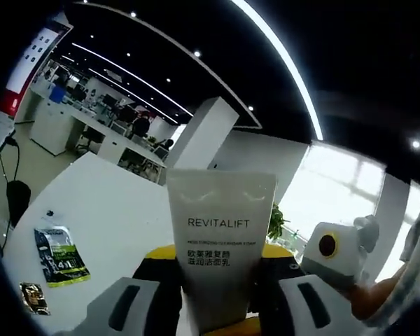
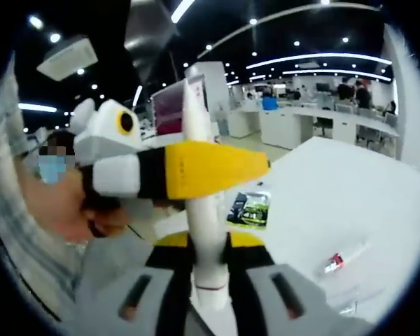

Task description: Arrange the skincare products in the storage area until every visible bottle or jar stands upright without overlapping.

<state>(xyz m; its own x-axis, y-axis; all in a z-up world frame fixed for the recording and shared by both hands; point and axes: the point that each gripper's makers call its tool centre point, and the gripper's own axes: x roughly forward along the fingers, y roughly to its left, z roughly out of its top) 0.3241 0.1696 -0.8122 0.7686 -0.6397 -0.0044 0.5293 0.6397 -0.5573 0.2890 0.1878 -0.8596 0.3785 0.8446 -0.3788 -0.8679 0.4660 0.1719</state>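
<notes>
White table (image 1: 112,210) below; both the left gripper (image 1: 213,308) and the right gripper (image 2: 211,294) clamp one white tube (image 1: 220,238), raised above it. Probably light, soft and slick; best gripped near the stiffer cap end.

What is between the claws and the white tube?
Nothing visible. The left claw is already shut on the white REVITALIFT tube, and the right claw grips its lower end too, so both hold it up off the white table.
</notes>
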